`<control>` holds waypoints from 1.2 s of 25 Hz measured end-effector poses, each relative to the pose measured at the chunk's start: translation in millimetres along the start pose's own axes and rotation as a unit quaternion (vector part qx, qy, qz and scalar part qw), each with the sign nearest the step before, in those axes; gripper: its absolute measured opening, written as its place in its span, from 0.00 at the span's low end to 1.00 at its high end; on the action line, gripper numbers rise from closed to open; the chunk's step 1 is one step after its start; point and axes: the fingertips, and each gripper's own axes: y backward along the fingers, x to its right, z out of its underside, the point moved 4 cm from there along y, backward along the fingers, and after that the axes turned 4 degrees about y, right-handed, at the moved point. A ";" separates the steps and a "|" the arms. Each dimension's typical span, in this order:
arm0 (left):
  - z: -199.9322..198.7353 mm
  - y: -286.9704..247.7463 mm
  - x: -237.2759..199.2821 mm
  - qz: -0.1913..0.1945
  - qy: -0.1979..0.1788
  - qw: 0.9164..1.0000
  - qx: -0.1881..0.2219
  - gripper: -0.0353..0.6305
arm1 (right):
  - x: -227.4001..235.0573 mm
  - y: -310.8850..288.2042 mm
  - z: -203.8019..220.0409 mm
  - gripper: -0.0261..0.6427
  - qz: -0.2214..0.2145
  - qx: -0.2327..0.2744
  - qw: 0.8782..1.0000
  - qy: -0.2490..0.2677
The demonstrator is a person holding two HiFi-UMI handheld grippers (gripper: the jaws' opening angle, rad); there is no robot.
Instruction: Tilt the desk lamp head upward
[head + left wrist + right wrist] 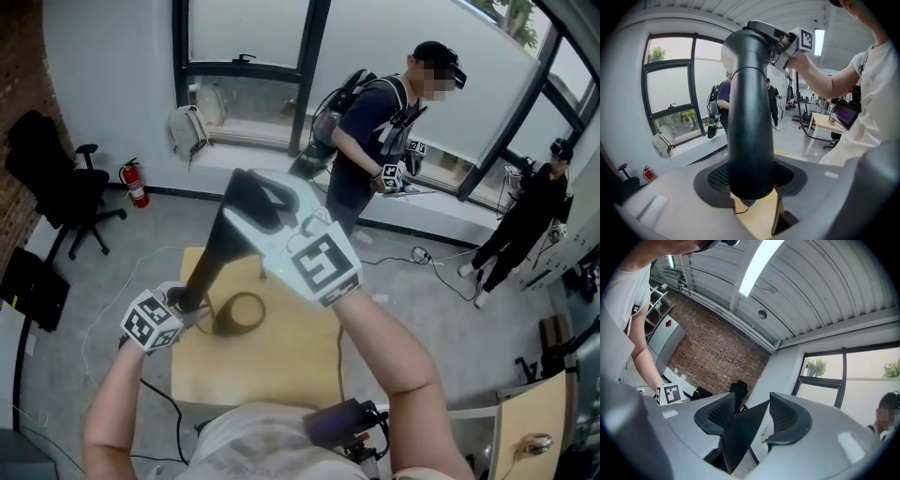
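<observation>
A black desk lamp stands on a small wooden table, its round base near the table's left side. Low on the thick black post sits my left gripper, shut on it; in the left gripper view the post fills the gap between the pads of the left gripper. My right gripper is raised and shut on the flat lamp head. In the right gripper view the head shows as a thin dark panel slanting between the pads of the right gripper.
Two people stand by the windows, one at the sill and another at the right. A black office chair, a fire extinguisher and a backpack are at the left. Cables lie on the floor. A dark device hangs at my waist.
</observation>
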 end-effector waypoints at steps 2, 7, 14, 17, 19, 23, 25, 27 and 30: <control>-3.6 -4.9 1.0 -0.001 -0.005 1.000 0.001 0.35 | 1.6 2.4 -2.0 0.39 0.001 -0.001 1.000 0.005; -1.4 -5.7 -1.0 -0.003 -0.009 1.000 -0.007 0.35 | -3.5 -2.7 -7.3 0.39 0.001 -0.005 1.000 0.016; -2.7 -5.6 2.0 -0.008 -0.011 1.000 -0.013 0.35 | -5.2 0.4 -11.0 0.39 0.007 -0.005 1.000 0.019; -1.4 -4.3 2.3 -0.008 -0.012 1.000 -0.013 0.35 | -6.8 0.8 -11.4 0.39 0.008 -0.004 1.000 0.021; 0.0 -4.3 3.7 -0.009 -0.013 1.000 -0.013 0.35 | -8.4 2.6 -11.1 0.39 0.005 -0.001 1.000 0.020; -0.3 -5.9 7.1 -0.004 -0.018 1.000 -0.006 0.35 | -11.0 8.6 -9.3 0.42 0.004 -0.010 1.000 0.025; -1.2 -4.8 4.8 -0.006 -0.018 1.000 0.002 0.35 | -9.8 8.9 -9.2 0.43 0.011 -0.021 0.999 0.031; -2.7 -1.8 1.3 -0.015 -0.015 1.000 0.008 0.37 | -7.1 9.1 -11.8 0.41 0.017 -0.026 0.999 0.031; -0.8 6.8 1.3 -0.024 0.000 0.999 0.024 0.46 | -6.7 17.0 -15.4 0.41 0.023 -0.021 0.999 0.019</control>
